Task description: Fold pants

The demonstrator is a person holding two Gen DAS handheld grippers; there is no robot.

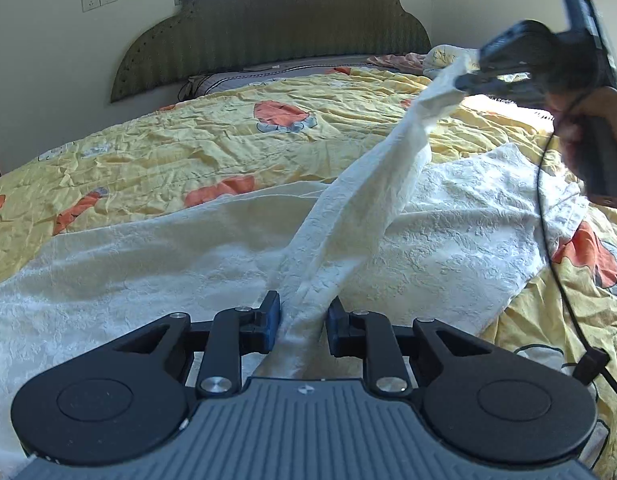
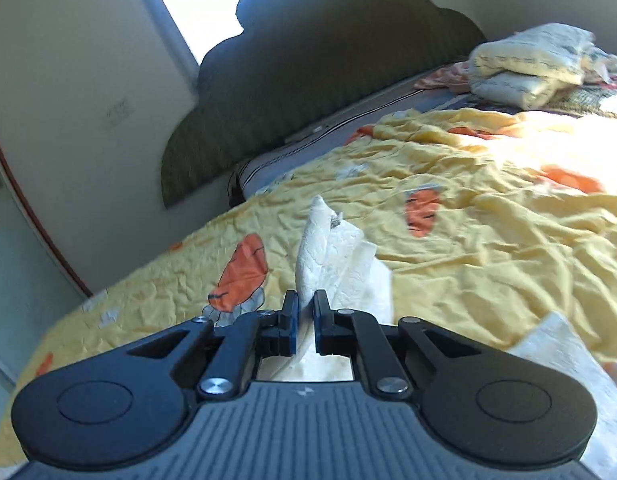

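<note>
You hold the white pants on the yellow cartoon-print quilt, with one edge raised off the bed between the two tools. The left gripper is clenched on a bunched band of the fabric close to the bed surface. The right gripper is clenched on the far end of the same band; in the left wrist view it sits high and to the right, well above the quilt.

The lifted band runs as a taut diagonal from the left gripper up and away toward the headboard. This line is the long axis for the coming fold. The remaining cloth lies spread flat on both sides beneath it, mostly nearer the left gripper.

The pants are a thin, crinkle-textured white cloth, slightly translucent in the sunlight. Expect the cloth to drape and wrinkle easily. Keep both ends level as you carry the edge across.
</note>
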